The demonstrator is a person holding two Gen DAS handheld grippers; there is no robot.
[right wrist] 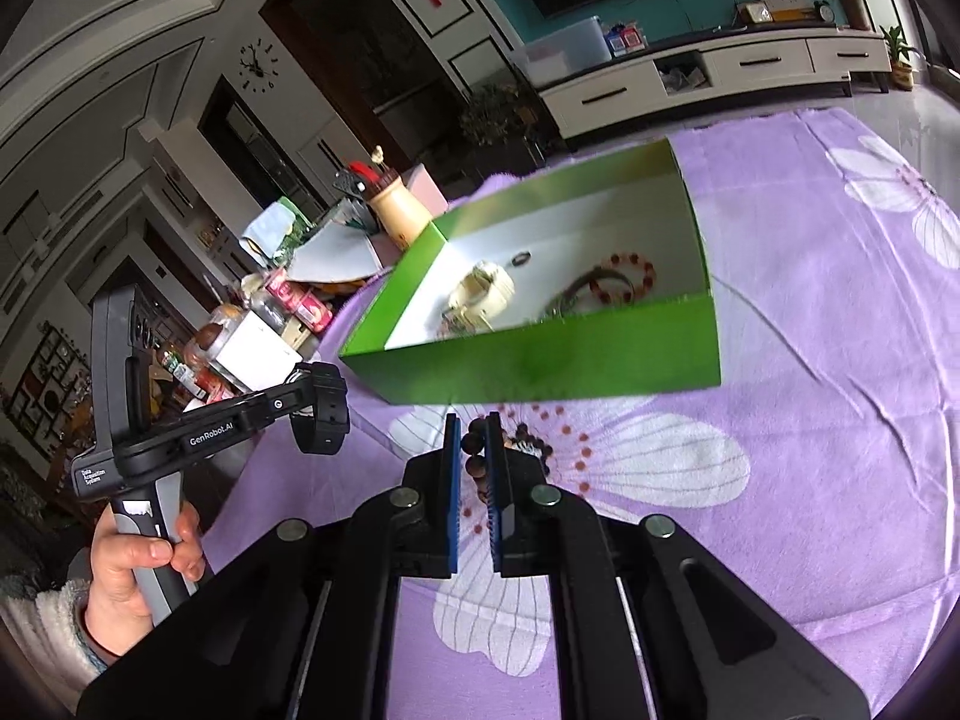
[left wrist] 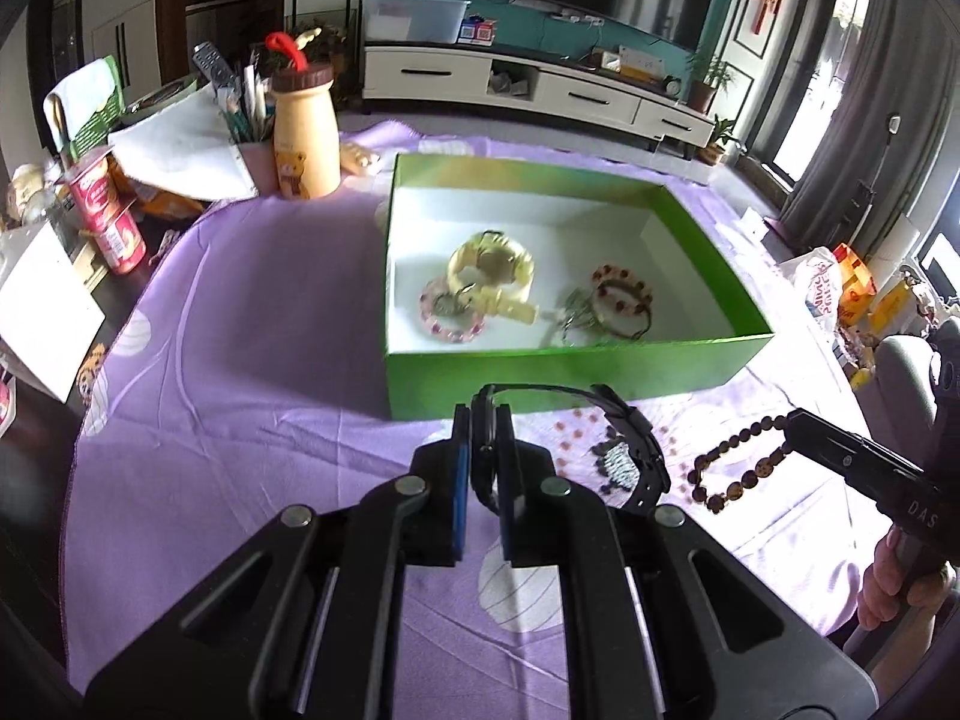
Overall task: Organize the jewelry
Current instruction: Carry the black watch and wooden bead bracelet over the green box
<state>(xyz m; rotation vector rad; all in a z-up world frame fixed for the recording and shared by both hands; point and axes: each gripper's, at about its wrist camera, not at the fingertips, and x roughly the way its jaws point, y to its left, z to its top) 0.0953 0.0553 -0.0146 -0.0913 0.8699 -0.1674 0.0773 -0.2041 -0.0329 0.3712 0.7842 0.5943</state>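
Observation:
A green box with a white inside stands on the purple cloth, also in the right wrist view. It holds a cream watch, a pink bead bracelet and a red bead bracelet. My left gripper is shut on a black watch, lifted just before the box; the watch also shows in the right wrist view. My right gripper is shut on a brown bead bracelet, seen hanging in the left wrist view.
A small sparkly piece lies on the cloth under the black watch. At the table's left edge stand a cream bear bottle, a pink pen holder, red cans and papers. A TV cabinet is beyond the table.

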